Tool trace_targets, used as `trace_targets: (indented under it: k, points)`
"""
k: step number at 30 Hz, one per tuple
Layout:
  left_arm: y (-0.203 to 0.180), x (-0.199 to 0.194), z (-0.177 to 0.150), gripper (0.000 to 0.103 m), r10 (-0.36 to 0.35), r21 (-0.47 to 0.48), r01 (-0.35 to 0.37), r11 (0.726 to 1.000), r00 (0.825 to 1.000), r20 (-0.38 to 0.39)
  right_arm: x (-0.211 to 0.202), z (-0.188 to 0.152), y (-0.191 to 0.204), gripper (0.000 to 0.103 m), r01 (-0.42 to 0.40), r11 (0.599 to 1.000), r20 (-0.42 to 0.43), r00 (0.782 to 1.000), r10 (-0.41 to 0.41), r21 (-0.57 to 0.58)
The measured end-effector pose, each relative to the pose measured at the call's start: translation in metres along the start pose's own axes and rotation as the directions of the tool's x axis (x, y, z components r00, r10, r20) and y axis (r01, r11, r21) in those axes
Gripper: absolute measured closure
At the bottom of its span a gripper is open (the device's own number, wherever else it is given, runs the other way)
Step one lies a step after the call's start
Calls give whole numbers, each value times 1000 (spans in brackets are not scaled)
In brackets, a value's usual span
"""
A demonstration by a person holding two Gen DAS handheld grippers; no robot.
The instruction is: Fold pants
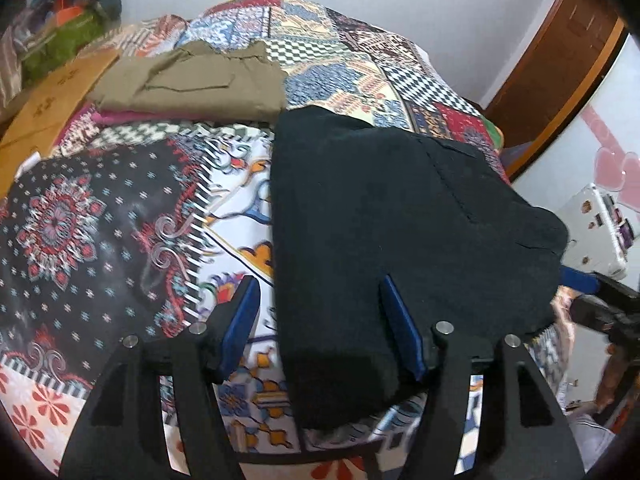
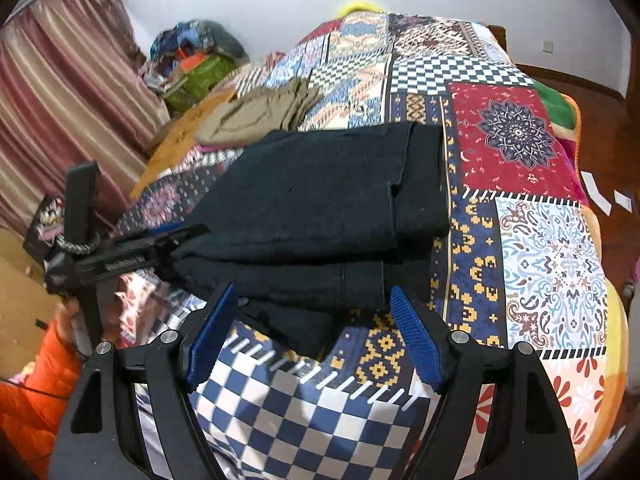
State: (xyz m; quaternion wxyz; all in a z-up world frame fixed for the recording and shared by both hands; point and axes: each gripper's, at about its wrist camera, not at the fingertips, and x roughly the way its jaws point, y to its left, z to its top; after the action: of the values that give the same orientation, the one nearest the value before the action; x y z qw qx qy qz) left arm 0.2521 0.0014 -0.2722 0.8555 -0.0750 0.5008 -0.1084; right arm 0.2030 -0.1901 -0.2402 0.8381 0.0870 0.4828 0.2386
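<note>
Dark folded pants (image 1: 400, 200) lie on a patchwork bedspread (image 1: 80, 220). My left gripper (image 1: 319, 280) is open at the fold's near left corner: one blue pad hangs over the cloth, the other over the bedspread beside its edge, and neither presses. In the right wrist view the same pants (image 2: 320, 192) lie in stacked layers. My right gripper (image 2: 313, 288) stands open at their near edge, with the cloth between its pads but not pinched. The left gripper (image 2: 188, 234) shows there too, at the pants' left side, held by a hand in an orange sleeve (image 2: 32, 392).
Folded khaki pants (image 1: 192, 84) rest on something pink at the bed's far left, beside flat cardboard (image 1: 52, 108). A heap of bags (image 2: 196, 64) and a striped curtain (image 2: 60, 80) stand behind. A white case (image 1: 596, 224) sits off the bed's right edge.
</note>
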Motion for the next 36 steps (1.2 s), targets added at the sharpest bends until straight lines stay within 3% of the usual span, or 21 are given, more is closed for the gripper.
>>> trace_targets:
  k: [5,10,14,19,22,25,29,36]
  points:
    - [-11,-5,-2,43,18,38,-18,999,1000,11,20,-1,-9,27,45,999,-46,998,-46,-8]
    - [-22,-11,-2,43,10,59,-10,998,1000,3,22,5,-13,28,121,991,-18,992,-122,-61]
    - [-45,-15,-4,43,-38,113,38,993,999,-2,27,19,-23,28,219,969,6,976,-219,-114]
    - [-69,-14,0,43,-100,153,101,983,995,-13,48,51,-53,28,279,954,-8,960,-282,-108]
    - [-78,-18,5,43,-134,163,133,978,991,-8,70,78,-65,28,353,926,-14,934,-358,-130]
    - [-72,-28,8,43,-113,166,106,981,993,32,91,102,-80,28,372,921,-26,926,-377,-121]
    - [-43,-30,19,43,-28,137,19,990,998,59,100,120,-89,28,364,925,-37,929,-369,-107]
    - [19,1,51,43,82,49,-84,995,996,43,60,93,-86,28,385,915,-4,921,-389,-121]
